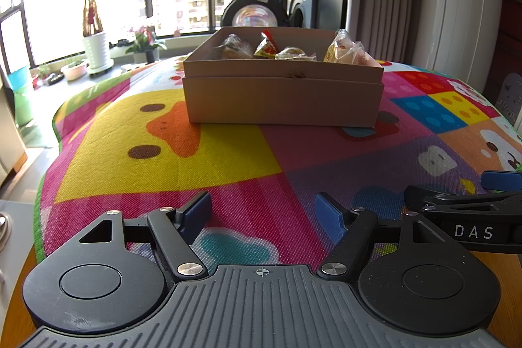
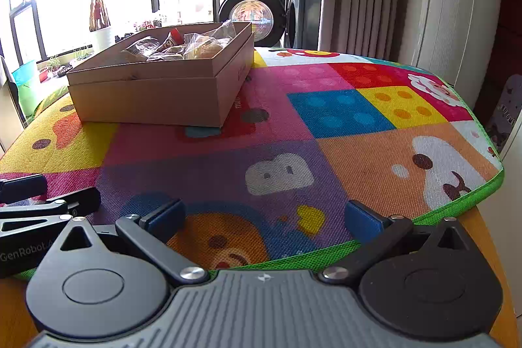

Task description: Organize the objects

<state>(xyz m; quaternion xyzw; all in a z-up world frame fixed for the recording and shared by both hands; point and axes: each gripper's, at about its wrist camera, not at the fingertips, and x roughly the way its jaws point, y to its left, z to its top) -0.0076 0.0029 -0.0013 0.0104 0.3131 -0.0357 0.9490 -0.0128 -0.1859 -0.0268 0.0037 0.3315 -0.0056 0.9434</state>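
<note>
A: Start with the left wrist view. What is the left gripper [image 1: 262,214] doing?

B: It sits low over the near end of the colourful mat [image 1: 228,165] that covers the surface. Its two blue-padded fingers [image 1: 195,214] stand wide apart with only mat between them; it grips nothing.

A: And the objects?

B: A brown cardboard box [image 1: 284,97] stands on the mat well ahead of the gripper, roughly centred, its tray nested in a slightly wider base. Inside lie several wrapped snacks [image 1: 270,49], clear-wrapped buns or cakes and a red-and-yellow packet [image 1: 266,46]. The right gripper [image 1: 469,211] pokes in from the right edge, just beside the left one.

A: Anything behind?

B: A potted plant [image 1: 93,22] by the window and a washing machine door [image 1: 254,13] beyond the box.

A: Now the right wrist view.

B: The right gripper [image 2: 266,219] hangs over the mat's near green edge [image 2: 326,256], above a cartoon face. Its fingers [image 2: 362,219] are spread wide, empty. The box [image 2: 156,97] lies ahead and to the left, well apart, with the snacks [image 2: 182,46] heaped in it. The left gripper [image 2: 42,211] shows at the left edge, close alongside.
</note>
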